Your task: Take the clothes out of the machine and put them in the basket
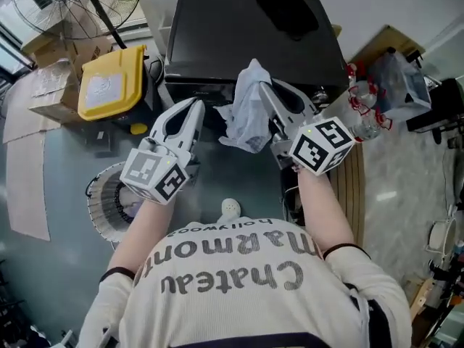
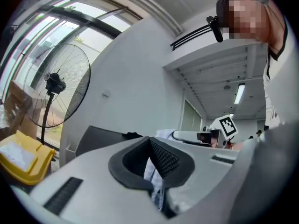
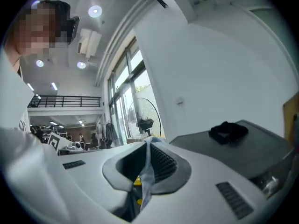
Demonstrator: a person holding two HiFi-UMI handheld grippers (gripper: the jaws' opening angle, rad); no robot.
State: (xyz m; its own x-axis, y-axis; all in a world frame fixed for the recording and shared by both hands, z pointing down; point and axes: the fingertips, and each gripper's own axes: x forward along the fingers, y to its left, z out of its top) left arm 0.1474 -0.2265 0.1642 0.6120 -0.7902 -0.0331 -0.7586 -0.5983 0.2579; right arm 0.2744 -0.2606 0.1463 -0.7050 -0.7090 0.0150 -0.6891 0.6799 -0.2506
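Above the dark machine (image 1: pixel 217 27), my left gripper (image 1: pixel 197 104) and right gripper (image 1: pixel 262 87) each clamp only a thin edge of the pale garment (image 1: pixel 246 118), which could slip free

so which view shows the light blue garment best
The head view: the whole light blue garment hangs bunched between the left hand-held gripper and the right hand-held gripper. The left gripper view shows only a strip between its jaws; the right gripper view only a pinched fold.
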